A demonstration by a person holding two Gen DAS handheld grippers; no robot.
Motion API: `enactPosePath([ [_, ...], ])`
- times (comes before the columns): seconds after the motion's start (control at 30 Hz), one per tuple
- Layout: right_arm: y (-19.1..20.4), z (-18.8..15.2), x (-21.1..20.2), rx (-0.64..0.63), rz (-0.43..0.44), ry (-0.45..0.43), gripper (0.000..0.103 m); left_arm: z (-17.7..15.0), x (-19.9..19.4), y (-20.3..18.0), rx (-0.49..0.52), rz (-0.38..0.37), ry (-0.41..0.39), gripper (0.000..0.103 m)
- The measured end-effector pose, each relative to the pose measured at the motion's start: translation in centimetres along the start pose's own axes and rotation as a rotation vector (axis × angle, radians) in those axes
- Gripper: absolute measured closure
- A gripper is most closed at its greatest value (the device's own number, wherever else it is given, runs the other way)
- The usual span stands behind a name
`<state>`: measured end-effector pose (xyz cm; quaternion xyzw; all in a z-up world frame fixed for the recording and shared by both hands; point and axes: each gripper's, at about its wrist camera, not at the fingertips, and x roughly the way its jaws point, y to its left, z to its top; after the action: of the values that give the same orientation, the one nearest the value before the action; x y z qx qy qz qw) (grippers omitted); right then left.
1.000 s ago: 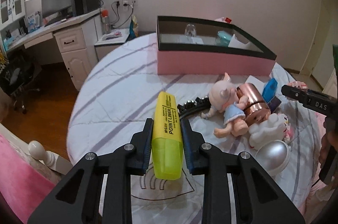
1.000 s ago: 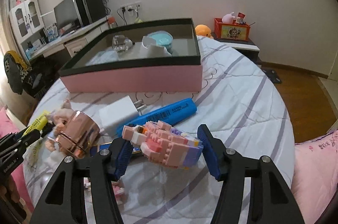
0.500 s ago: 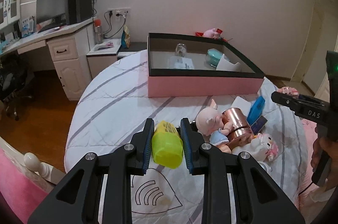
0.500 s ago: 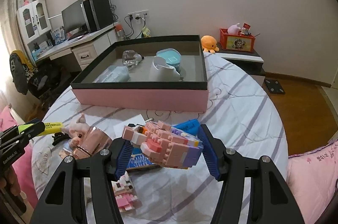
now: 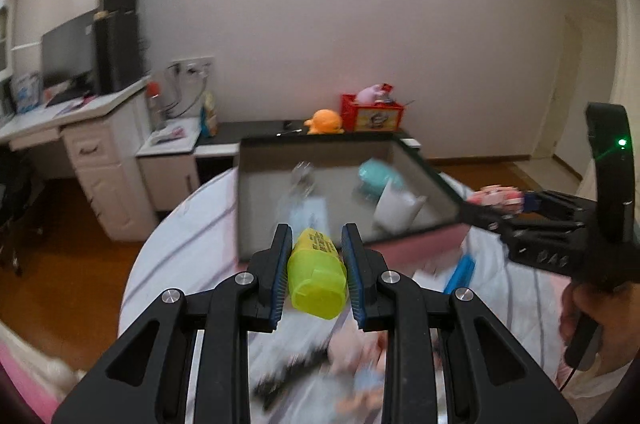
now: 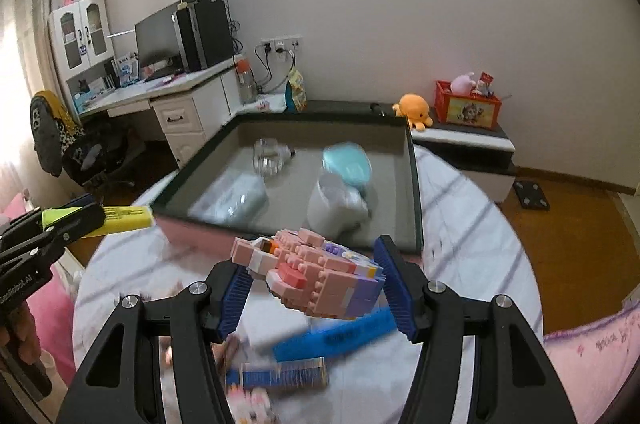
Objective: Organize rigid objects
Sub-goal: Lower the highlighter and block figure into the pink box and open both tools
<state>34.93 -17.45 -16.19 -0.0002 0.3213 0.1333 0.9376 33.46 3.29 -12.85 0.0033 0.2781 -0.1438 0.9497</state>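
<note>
In the left wrist view, nearest the lens, the left gripper (image 5: 316,264) was seen pinching the yellow highlighter (image 5: 317,276) between its blue pads, the pen pointing toward twelve o'clock. In the right wrist view the right gripper (image 6: 316,284) was clamped on the pink brick figure (image 6: 320,276), held crosswise between the pads. Below and behind both loads, at about six o'clock, a blue marker (image 6: 340,338) and other blurred small items were left on the striped bedspread (image 6: 472,244). Farther on, toward twelve o'clock, the pink box (image 6: 192,228) with its dark rim was seen open, a white cup (image 6: 336,204), a teal container (image 6: 348,168) and a clear glass piece (image 6: 270,156) already lying in it.

Judged from here, trouble was to be expected at the rim: the figure is built of bricks and could be snapped apart if knocked against it or squeezed off-centre. The smooth highlighter could be slipped out forward. The two grippers, close together, could also be bumped over the box.
</note>
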Motion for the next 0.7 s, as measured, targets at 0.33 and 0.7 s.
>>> enactPosePath([
  [0.33, 2.1, 3.0, 9.6, -0.068, 0.055, 0.158, 0.042, 3.8, 10.6, 1.5, 0.008, 0.015, 0.151, 0.077],
  [0.7, 3.3, 1.9, 11.1, -0.134, 0.028, 0.183, 0.030, 2.4, 11.1, 1.7, -0.009, 0.046, 0.172, 0.034],
])
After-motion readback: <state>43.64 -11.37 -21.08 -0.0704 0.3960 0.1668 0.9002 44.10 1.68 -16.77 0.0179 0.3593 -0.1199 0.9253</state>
